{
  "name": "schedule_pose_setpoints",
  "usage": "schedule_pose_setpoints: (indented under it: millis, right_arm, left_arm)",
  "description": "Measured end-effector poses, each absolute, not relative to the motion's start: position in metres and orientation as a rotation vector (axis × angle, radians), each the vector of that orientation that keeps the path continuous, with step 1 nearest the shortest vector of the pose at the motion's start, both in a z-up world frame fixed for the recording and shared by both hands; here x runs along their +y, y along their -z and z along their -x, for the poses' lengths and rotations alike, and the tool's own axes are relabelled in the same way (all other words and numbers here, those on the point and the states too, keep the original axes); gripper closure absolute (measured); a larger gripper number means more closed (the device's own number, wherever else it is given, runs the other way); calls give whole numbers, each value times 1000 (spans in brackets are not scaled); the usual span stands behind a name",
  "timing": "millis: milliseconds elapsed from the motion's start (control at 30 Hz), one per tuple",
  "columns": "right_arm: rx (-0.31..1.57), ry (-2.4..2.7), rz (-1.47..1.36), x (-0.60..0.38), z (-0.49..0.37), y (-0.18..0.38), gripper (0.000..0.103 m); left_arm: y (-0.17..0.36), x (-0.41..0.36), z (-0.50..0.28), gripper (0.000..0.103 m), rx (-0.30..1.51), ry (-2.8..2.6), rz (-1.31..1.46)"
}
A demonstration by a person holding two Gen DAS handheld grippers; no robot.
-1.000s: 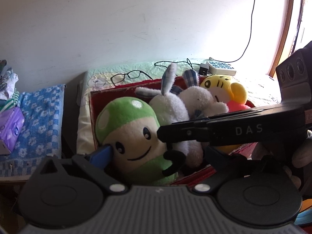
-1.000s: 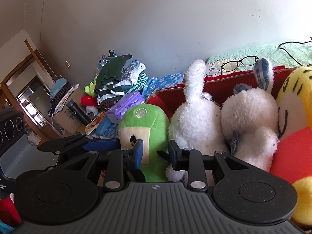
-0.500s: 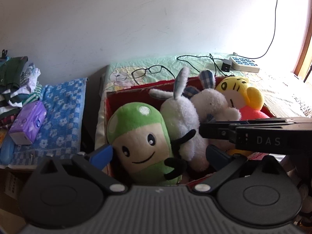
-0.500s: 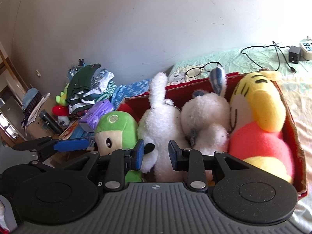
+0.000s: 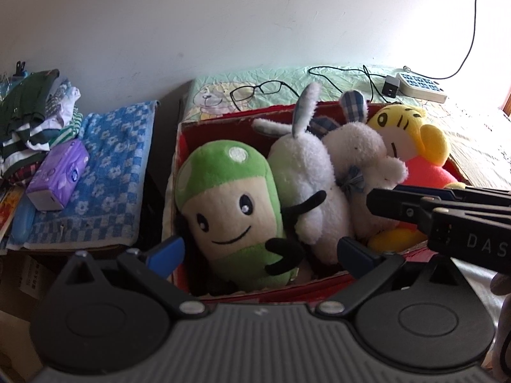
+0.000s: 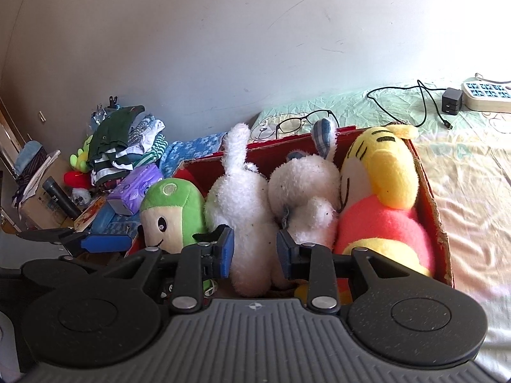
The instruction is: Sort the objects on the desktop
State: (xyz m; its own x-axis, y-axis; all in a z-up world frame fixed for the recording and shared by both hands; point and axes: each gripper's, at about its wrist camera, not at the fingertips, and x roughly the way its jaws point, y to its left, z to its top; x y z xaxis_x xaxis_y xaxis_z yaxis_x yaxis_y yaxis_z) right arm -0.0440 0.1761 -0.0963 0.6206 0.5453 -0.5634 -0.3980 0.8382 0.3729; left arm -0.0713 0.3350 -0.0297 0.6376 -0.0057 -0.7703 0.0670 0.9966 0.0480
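Sitting in red box, four plush toys, right gripper jaws opening.

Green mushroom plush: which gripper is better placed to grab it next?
Left, probably. The left gripper, wide open, frames the green mushroom plush between its fingers; the right gripper, jaws opening, faces the white rabbit instead.

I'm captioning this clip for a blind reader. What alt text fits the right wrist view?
A red box on a bed holds four plush toys in a row: a green mushroom plush, two white rabbits and a yellow tiger plush. The right tongs, empty, hover in front of the rabbits. Glasses lie behind the box.
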Motion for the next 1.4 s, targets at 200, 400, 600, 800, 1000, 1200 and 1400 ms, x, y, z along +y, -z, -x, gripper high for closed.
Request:
schedule_pose_setpoints:
  millis: [200, 400, 600, 800, 1000, 1200, 1400]
  right_arm:
    - [722, -523, -192, 177, 49, 94, 68]
    - [725, -497, -185, 173, 54, 93, 68]
    - [726, -479, -192, 167, 57, 92, 68]
    - [712, -468, -203, 158, 64, 87, 66]
    - [693, -495, -196, 149, 70, 80, 63]
    - [701, -547, -170, 134, 67, 79, 63]
    - [722, -592, -150, 107, 69, 77, 62]
  left_arm:
    - [31, 330, 71, 1, 897, 20, -91]
    - [30, 324, 73, 1, 907, 2, -113]
    - [30, 319, 75, 1, 905, -29, -114]
    - [30, 313, 77, 1, 895, -64, -121]
    - [23, 300, 86, 1, 882, -95, -128]
    - [23, 279, 90, 1, 913, -147, -105]
    - [29, 245, 96, 1, 967, -208, -94]
